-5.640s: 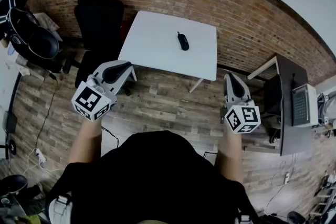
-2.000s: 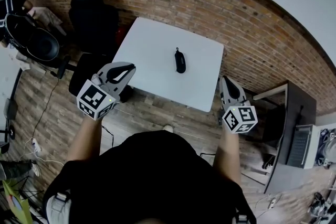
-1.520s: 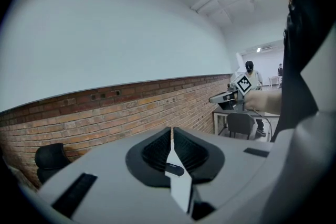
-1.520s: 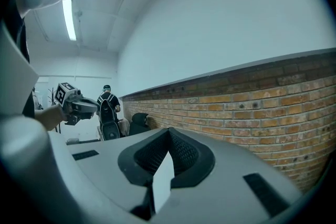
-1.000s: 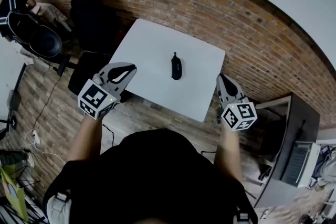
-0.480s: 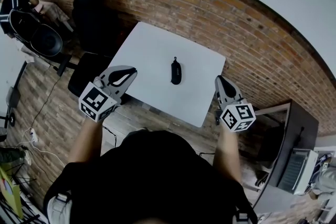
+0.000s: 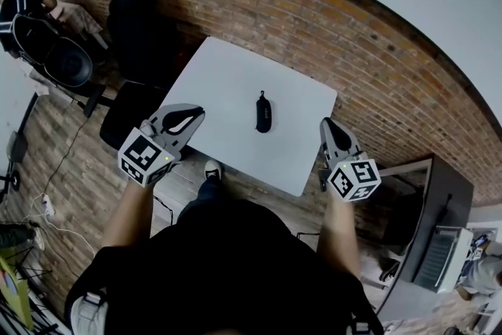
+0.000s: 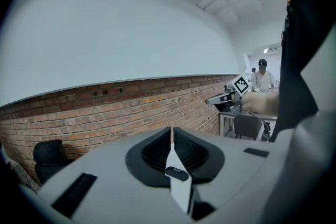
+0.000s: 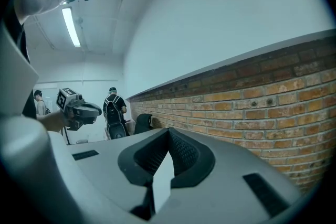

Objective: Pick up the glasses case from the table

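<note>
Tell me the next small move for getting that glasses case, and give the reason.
Probably open the left gripper and ease it forward: its jaws are shut and empty, and the glasses case lies untouched on the white table, straight ahead of them in the left gripper view.

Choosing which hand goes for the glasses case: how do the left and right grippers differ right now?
The left gripper lies angled over the table's near left corner, and the glasses case shows in its view. The right gripper sits beside the table's right edge, with no case in its view. Both are shut and empty.
</note>
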`<action>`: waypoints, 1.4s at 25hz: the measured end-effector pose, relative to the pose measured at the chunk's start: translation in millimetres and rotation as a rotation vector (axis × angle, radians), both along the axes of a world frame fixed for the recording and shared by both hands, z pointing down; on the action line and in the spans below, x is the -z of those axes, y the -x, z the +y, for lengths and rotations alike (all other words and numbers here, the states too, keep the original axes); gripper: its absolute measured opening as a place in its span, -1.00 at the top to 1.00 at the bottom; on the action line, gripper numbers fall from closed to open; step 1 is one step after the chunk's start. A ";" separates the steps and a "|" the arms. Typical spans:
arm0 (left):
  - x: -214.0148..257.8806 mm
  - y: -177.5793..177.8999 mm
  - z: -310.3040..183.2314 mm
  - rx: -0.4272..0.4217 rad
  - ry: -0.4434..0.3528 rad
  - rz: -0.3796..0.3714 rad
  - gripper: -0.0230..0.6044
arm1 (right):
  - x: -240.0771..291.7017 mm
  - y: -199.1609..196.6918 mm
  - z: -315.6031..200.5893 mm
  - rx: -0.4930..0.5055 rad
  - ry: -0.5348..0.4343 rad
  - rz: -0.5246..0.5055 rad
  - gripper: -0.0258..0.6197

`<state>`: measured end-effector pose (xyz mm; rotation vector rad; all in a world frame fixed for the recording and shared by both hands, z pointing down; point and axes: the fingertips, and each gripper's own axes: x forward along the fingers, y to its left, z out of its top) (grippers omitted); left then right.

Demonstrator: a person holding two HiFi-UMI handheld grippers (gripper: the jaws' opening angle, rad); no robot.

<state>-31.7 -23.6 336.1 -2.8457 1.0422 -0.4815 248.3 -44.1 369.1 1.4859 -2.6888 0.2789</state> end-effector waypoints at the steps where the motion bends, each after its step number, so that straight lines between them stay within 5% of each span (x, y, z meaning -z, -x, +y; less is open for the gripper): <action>1: 0.1 1.4 -3.7 -0.003 -0.001 0.000 0.84 | -1.1 1.1 -2.1 -0.004 0.002 0.000 0.88; 35: -17.3 21.3 -136.1 -0.104 0.036 0.018 0.84 | -16.5 26.2 -108.2 -0.091 0.051 -0.025 0.88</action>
